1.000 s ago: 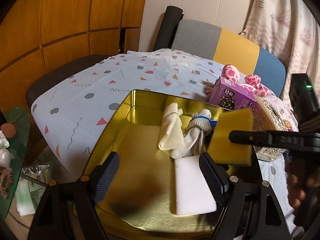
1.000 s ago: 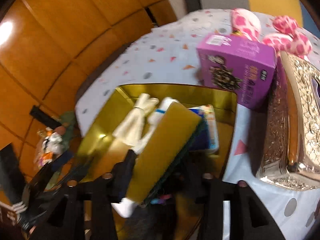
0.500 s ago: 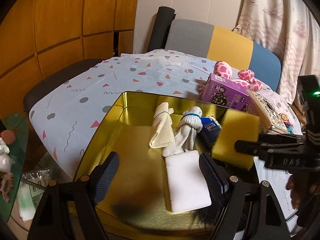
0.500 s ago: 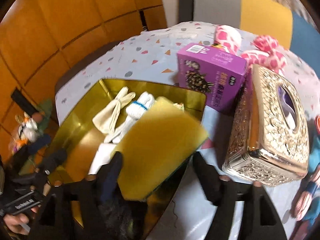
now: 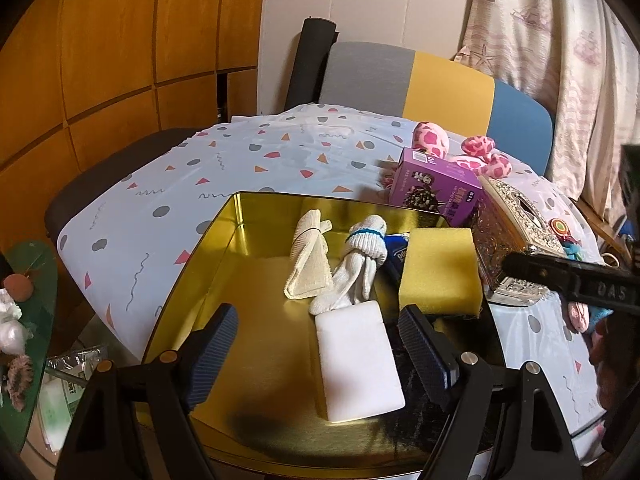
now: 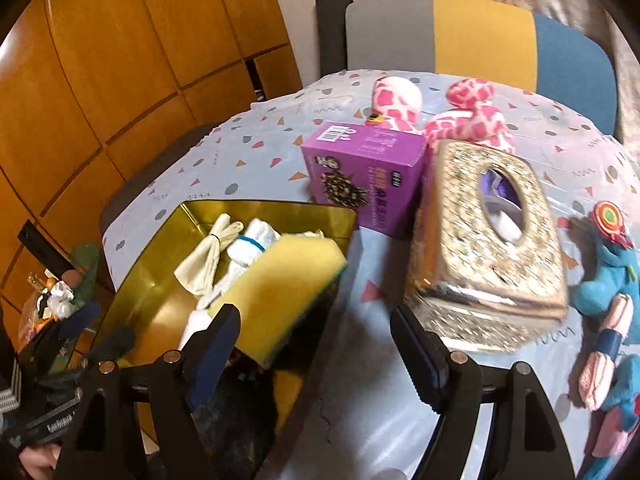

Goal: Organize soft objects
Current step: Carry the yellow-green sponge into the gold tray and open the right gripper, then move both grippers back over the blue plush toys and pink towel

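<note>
The gold tin (image 5: 224, 232) sits at the near edge of the desk (image 5: 280, 160), on a pale cloth printed with triangles and dots; inside it, toward the far wall, a folded cream cloth (image 5: 310, 256) lies beside a rolled white sock (image 5: 362, 256) tied with a blue band; nearer the front a white foam block (image 5: 358, 360) lies flat on the tin floor; a yellow sponge (image 5: 440, 268) with a dark green underside rests tilted at the tin's right side, its far end raised above the rim; a blue packet (image 5: 396, 246) peeks out between the sock and the sponge.

The left tool (image 5: 320, 356) hovers over the front of the tin with its jaws spread wide, nothing pinched, the white block lying between and below them; the right tool (image 6: 316, 344) also has its jaws spread apart and grips nothing; the yellow sponge (image 6: 280, 292) lies just beyond its left finger, free of the pads as far as the view shows.

Behind the tin stands a purple box (image 6: 364, 176); touching its right side is a glittery gold tissue box (image 6: 484, 236); a pink spotted plush (image 6: 440, 112) lies behind both; a blue plush (image 6: 608, 280) lies at the desk's right edge; a grey, yellow and blue chair back (image 5: 440, 84) rises past the desk.
</note>
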A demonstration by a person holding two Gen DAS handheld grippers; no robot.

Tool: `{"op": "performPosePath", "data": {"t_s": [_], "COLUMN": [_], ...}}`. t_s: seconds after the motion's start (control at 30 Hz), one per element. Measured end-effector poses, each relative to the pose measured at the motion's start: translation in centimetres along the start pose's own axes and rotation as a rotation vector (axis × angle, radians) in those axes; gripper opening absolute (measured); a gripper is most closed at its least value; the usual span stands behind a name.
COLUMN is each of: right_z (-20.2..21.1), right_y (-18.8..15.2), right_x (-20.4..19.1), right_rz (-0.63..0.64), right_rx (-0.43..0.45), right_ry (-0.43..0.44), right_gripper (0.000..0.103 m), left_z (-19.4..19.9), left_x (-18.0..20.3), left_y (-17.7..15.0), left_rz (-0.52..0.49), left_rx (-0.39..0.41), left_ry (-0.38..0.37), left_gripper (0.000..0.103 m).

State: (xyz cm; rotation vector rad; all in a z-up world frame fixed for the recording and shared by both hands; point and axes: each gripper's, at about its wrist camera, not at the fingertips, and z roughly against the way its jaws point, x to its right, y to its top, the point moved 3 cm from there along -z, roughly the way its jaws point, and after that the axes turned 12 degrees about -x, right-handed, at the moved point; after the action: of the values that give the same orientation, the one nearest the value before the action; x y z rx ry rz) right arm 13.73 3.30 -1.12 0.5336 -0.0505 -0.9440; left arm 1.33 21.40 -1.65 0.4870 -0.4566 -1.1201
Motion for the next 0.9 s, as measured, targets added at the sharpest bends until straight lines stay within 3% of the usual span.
{"op": "performPosePath", "data": {"t_s": [0.47,0.9], "right_z": [4.3,9.6], "right_y": [-4.2,-9.1], "right_x": [6.3,17.0], "right_rz": [-0.085,-0.305], "right_rx": [0.059,0.108], "right_ry": [-0.135,-0.308], "right_gripper": [0.079,0.079], "left_z": [0.8,1.1], "left_x": [2.0,5.6], "left_y": [0.1,-0.5], "left_rz": [-0.058,-0.162], "left_rx": [0.013,0.008], "left_ry": [-0.018,-0.052], "left_gripper": [0.083,0.083]}}
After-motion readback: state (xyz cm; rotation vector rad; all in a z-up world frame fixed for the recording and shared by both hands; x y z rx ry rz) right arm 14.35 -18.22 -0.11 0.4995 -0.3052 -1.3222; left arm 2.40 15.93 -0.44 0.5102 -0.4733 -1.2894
